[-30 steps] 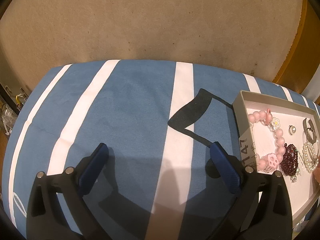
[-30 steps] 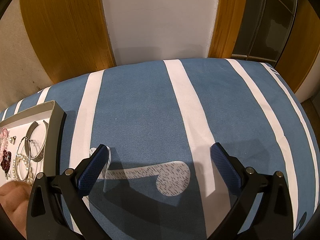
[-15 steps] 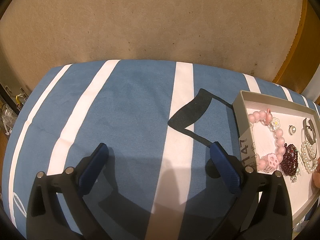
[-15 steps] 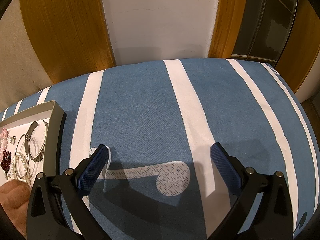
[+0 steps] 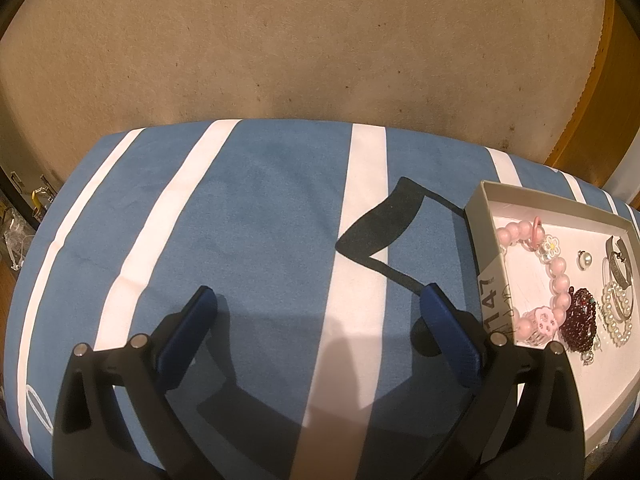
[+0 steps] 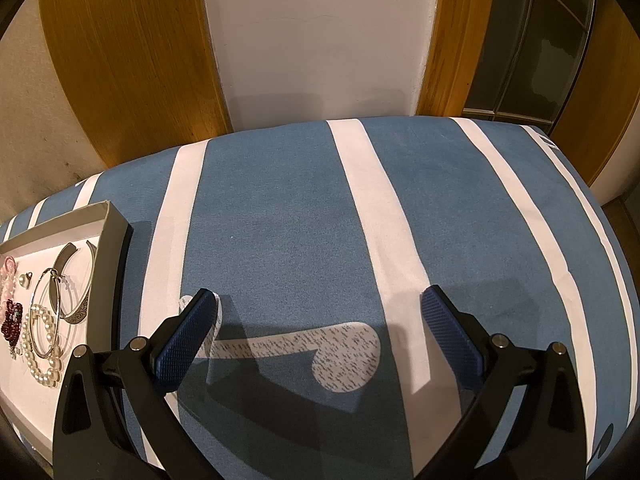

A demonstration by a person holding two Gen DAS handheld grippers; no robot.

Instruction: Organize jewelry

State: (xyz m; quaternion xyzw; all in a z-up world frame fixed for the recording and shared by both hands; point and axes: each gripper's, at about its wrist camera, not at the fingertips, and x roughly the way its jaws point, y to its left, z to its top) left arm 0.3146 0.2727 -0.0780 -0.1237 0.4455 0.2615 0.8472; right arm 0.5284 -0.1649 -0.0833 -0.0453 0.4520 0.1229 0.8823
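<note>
A shallow grey box [image 5: 486,236] with a white floor holds the jewelry: a pink bead bracelet [image 5: 558,276], a dark red bead piece [image 5: 582,322], a pearl bracelet [image 5: 618,312], a small pearl stud [image 5: 585,260] and silver bangles [image 5: 618,268]. In the right wrist view the box [image 6: 116,240] is at the far left, with the silver bangles [image 6: 68,288] and pearl bracelet [image 6: 42,350] showing. My left gripper [image 5: 316,304] is open and empty, just left of the box. My right gripper [image 6: 316,304] is open and empty, right of the box.
The box lies on a blue cloth with white stripes [image 5: 248,220] and printed music notes [image 6: 344,356]. A beige wall [image 5: 280,40] is behind on the left; wooden panels [image 6: 128,60] and a white wall [image 6: 320,40] are behind on the right.
A hand seen at the lower left edge of the right wrist view, over the box, has gone out of view. Both grippers have stayed still.
</note>
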